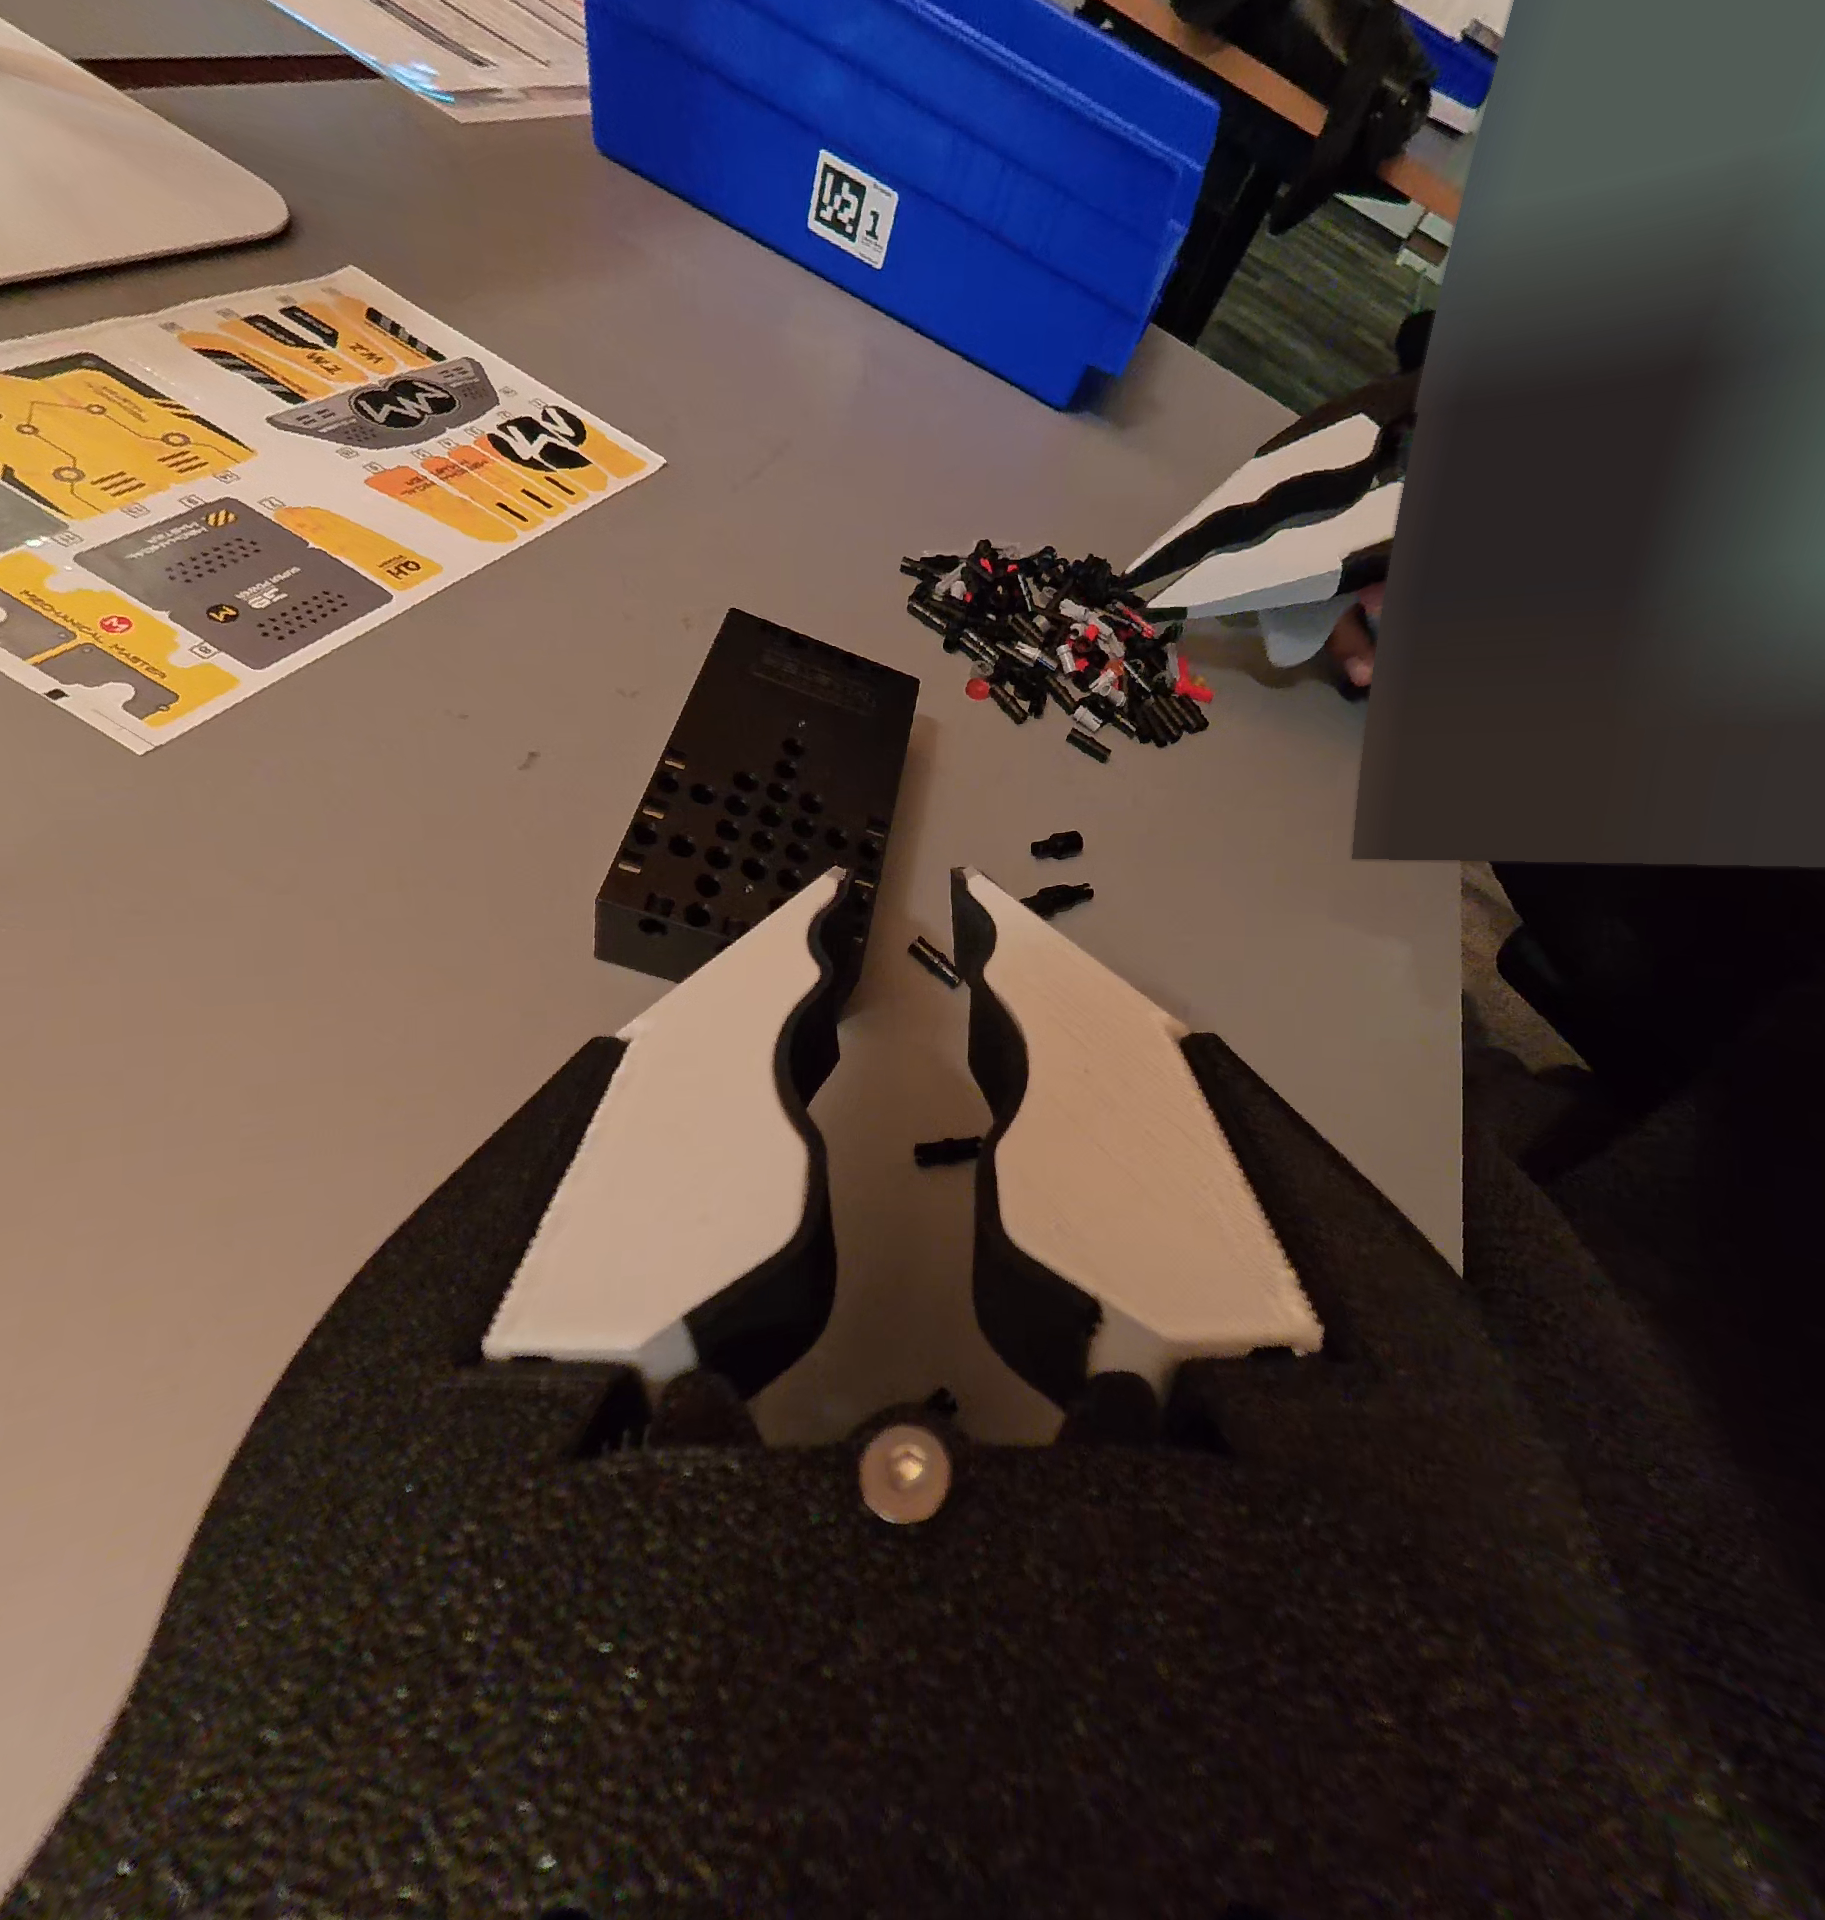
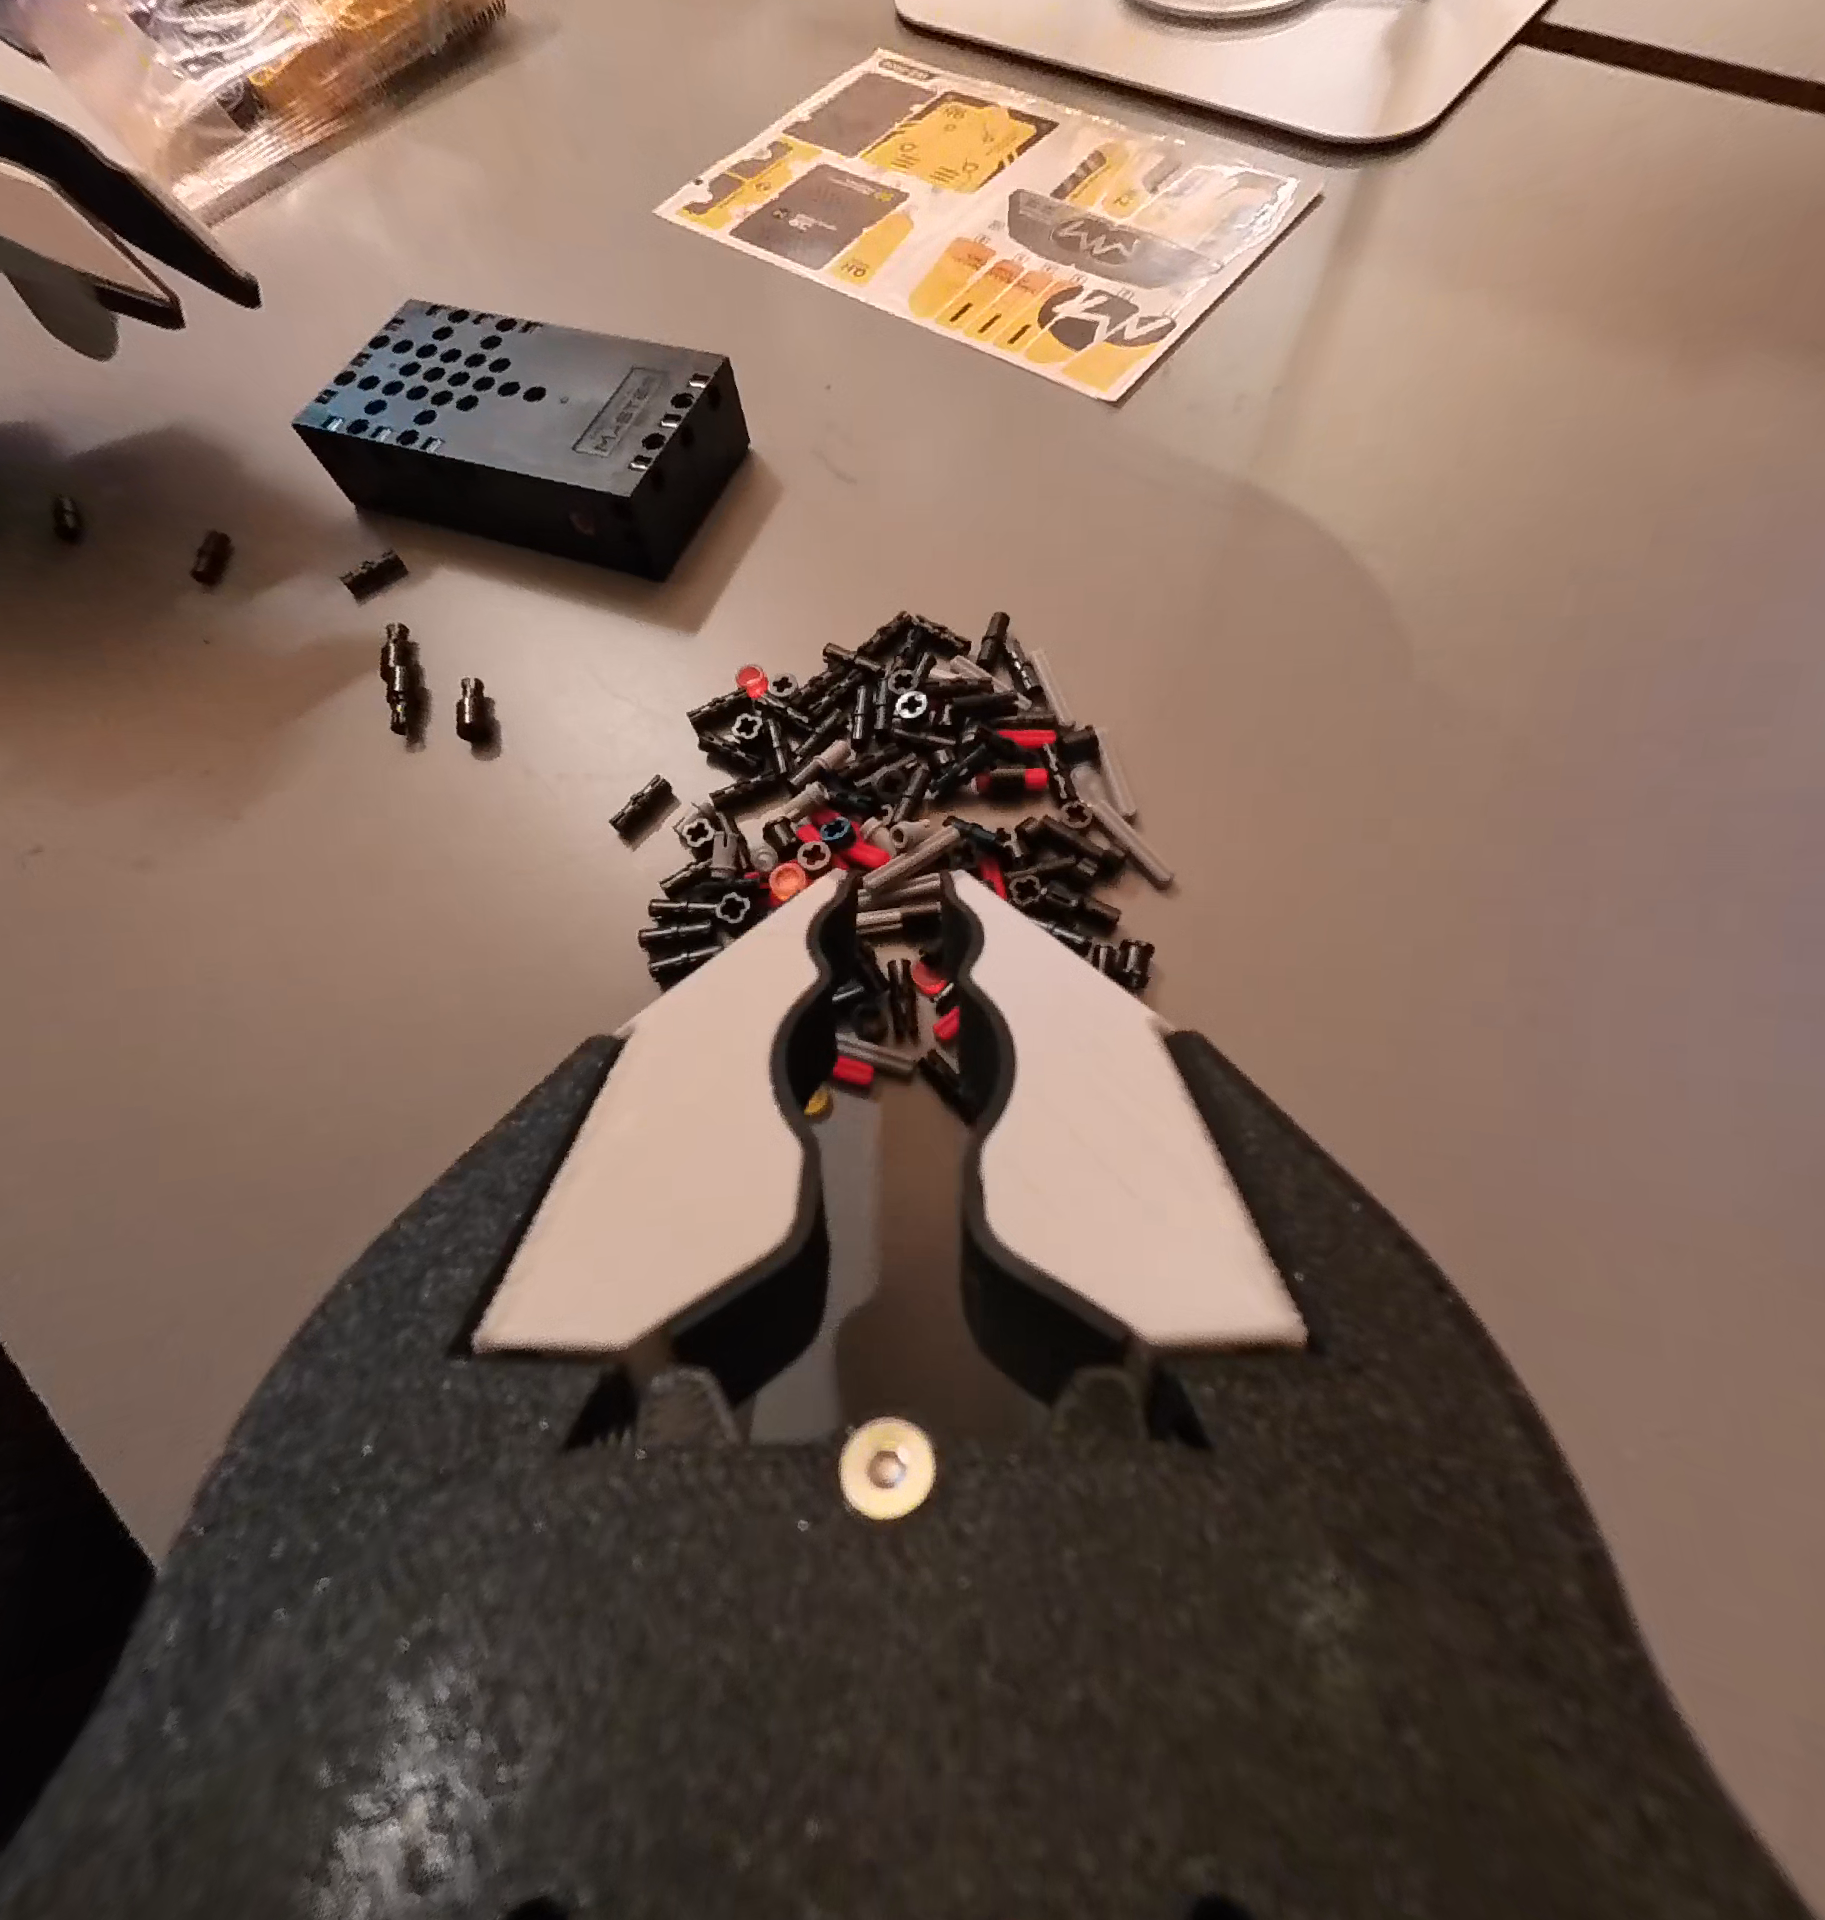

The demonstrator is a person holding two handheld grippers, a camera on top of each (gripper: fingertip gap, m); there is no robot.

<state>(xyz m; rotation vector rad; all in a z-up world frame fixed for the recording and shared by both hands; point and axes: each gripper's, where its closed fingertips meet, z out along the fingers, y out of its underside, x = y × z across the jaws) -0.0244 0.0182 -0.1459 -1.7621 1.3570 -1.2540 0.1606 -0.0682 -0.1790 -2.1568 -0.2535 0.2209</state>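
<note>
Left wrist view: my left tool (image 1: 897, 883) hangs over the desk (image 1: 368, 935) with its jaws apart and nothing between them. The black perforated block (image 1: 757, 795) lies just ahead, touching or passing under the left fingertip, its long axis running away from me. A few loose black pins (image 1: 1059, 844) sit just right of the tips.

Right wrist view: my right tool (image 2: 892, 883) is narrowly parted, tips down in the near edge of the pile of small pins (image 2: 908, 790). Whether it grips one I can't quite make out. The block lies ahead-left, nearer the left tool.
</note>
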